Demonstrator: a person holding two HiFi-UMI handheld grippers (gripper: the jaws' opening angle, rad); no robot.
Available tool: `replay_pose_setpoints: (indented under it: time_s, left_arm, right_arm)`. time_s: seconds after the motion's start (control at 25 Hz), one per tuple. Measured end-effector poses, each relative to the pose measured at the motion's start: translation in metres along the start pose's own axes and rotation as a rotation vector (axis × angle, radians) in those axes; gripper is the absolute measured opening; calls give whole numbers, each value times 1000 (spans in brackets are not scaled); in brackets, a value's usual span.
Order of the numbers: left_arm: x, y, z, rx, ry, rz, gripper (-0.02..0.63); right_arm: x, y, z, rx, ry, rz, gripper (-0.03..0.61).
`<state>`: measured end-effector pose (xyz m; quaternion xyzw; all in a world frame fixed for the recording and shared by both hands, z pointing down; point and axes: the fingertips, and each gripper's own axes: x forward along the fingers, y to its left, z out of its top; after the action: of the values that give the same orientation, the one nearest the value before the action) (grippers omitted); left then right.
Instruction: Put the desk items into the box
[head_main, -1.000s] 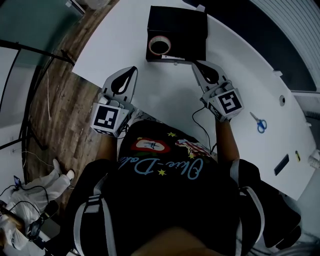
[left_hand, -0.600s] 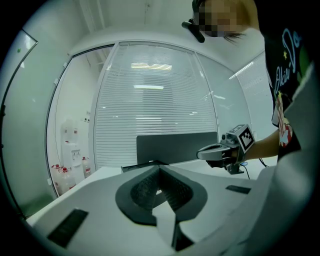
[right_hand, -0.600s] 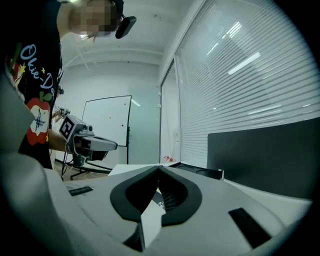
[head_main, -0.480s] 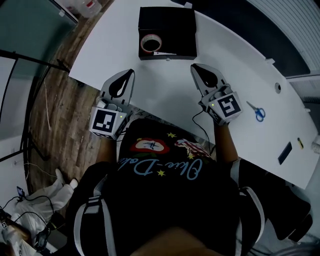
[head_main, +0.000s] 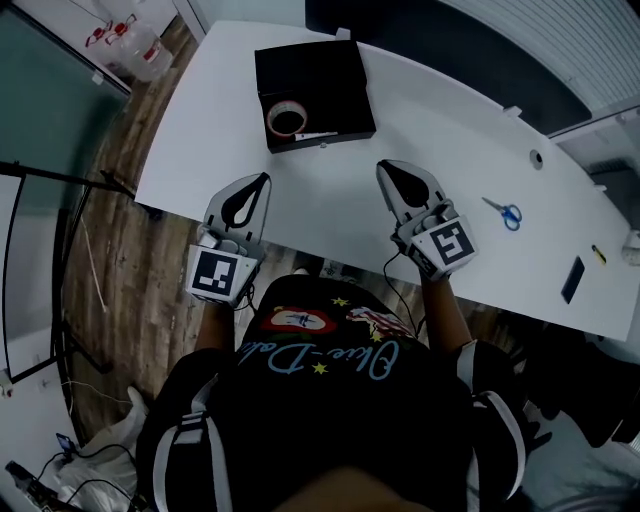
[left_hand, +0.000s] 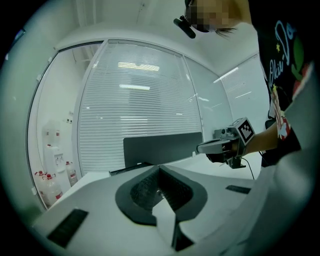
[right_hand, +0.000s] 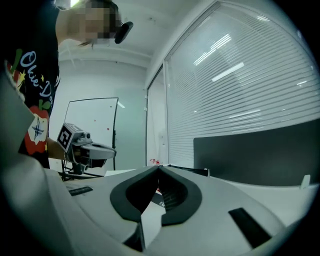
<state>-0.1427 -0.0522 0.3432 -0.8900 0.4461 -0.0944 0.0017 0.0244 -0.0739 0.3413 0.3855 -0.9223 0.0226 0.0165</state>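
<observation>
The black box (head_main: 318, 72) stands open at the far side of the white desk (head_main: 440, 130). A roll of tape (head_main: 285, 120) and a thin white stick (head_main: 316, 136) lie inside it. Blue-handled scissors (head_main: 501, 211) lie on the desk to the right. My left gripper (head_main: 262, 180) hovers at the desk's near edge, shut and empty, its jaws meeting at the tip (left_hand: 159, 168). My right gripper (head_main: 384, 167) is also shut with nothing held (right_hand: 159, 168), a hand's width short of the box. Each gripper shows in the other's view: the right gripper (left_hand: 220, 146), the left gripper (right_hand: 86, 149).
A black flat item (head_main: 571, 279) and a small yellow item (head_main: 597, 254) lie near the desk's right end. A dark panel (head_main: 470, 60) runs behind the desk. Wooden floor (head_main: 110, 250) lies to the left, with bottles (head_main: 135, 40) at the top left.
Both grippers have drawn back from the box toward the person; the right one was at the box's front edge and now stands clear of it. The head view has shifted.
</observation>
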Motion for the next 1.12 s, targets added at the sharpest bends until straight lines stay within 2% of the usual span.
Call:
replay_pose_setpoints:
  time_s: [0.12,0.48,0.76,0.96,1.12]
  left_arm:
    - [-5,0,-7,-18,14,-26,-3]
    - [-13,-8,-12,-36,-21,-89,-3]
    - [-23,-24,-13,-105,-41,-138,-3]
    - [-27,-36,-13,-72,-36,-163,-3]
    - [-28,-48,-15,-84,-45,-183,-3]
  right_arm:
    - [-5,10,3,14,-4,-34,1]
    - [-35,29,5,18,-9,-136,2]
    - [-65,44,14,21,-50,-195,13]
    - [-83,49,12,35,-73,-225,14]
    - [-98,55,8,42,-54,-250,14]
